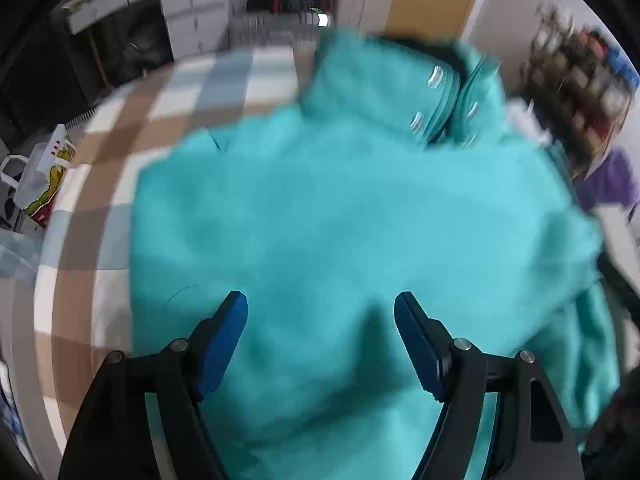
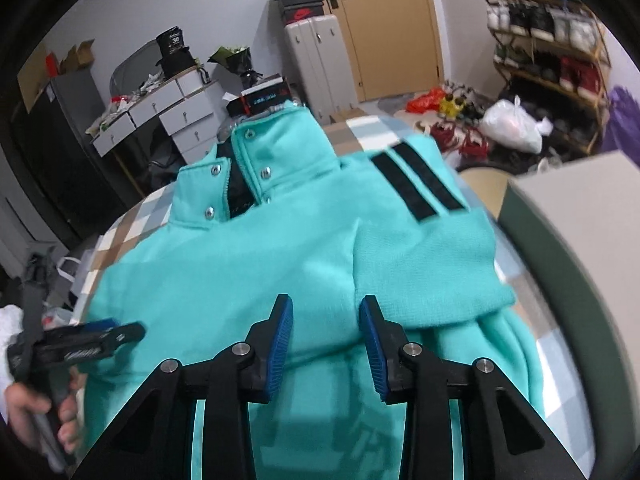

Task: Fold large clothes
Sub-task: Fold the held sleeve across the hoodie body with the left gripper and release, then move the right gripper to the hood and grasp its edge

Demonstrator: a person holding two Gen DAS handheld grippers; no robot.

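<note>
We judge the teal jacket (image 2: 248, 264) part-folded, one sleeve (image 2: 424, 248) laid across, more folds remaining, with left gripper (image 1: 321, 336) and right gripper (image 2: 326, 344) both apart, holding nothing.

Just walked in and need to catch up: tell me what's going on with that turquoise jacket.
A person holding a gripper in each hand is folding a turquoise jacket spread on a checked cloth. One sleeve, with two black stripes, already lies folded across the body. The left gripper hangs open above the fabric. The right gripper is narrower but also grips nothing. The collar snaps look undone.
</note>
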